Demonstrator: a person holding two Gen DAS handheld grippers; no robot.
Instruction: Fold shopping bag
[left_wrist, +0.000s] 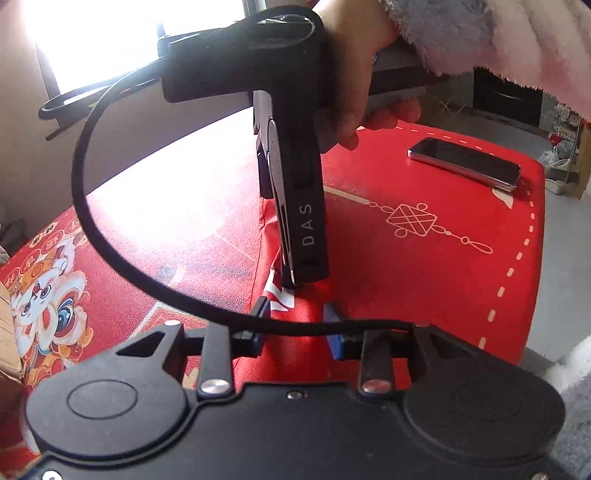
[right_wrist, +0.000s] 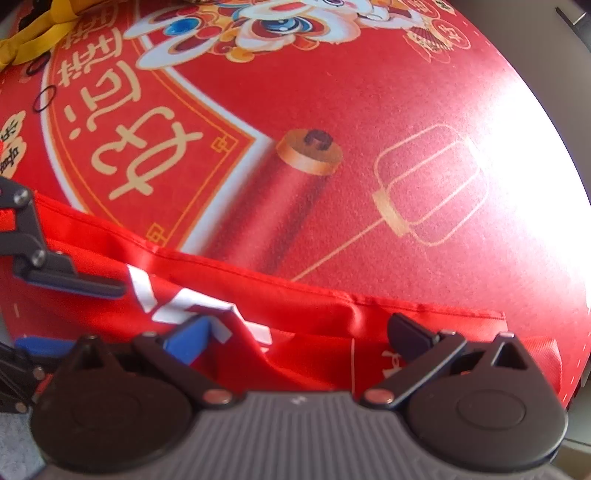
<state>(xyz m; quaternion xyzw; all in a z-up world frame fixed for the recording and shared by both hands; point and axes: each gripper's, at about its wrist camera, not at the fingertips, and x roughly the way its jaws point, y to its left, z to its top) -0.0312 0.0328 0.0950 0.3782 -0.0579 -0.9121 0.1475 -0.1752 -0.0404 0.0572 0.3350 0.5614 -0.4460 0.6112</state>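
The red shopping bag (right_wrist: 314, 306), with white lettering, lies flattened on a red printed tablecloth (right_wrist: 369, 110). My right gripper (right_wrist: 299, 336) points straight down onto it, open, with its fingers wide apart and their tips resting on the fabric. In the left wrist view it (left_wrist: 304, 277) stands upright in a hand and presses on the bag (left_wrist: 295, 314). My left gripper (left_wrist: 295, 325) comes in low from the side. Its blue pads straddle a raised fold of the bag just below the right gripper's tip, and I see no firm pinch. One of its fingers (right_wrist: 74, 282) shows at the left edge.
A dark phone (left_wrist: 465, 164) lies on the cloth at the far right corner. A black cable (left_wrist: 85, 206) loops from the right gripper across the left gripper's fingers. A yellow strap (right_wrist: 33, 40) and small black rings (right_wrist: 44, 98) lie near the cloth's far edge. The table edge (left_wrist: 543, 258) is on the right.
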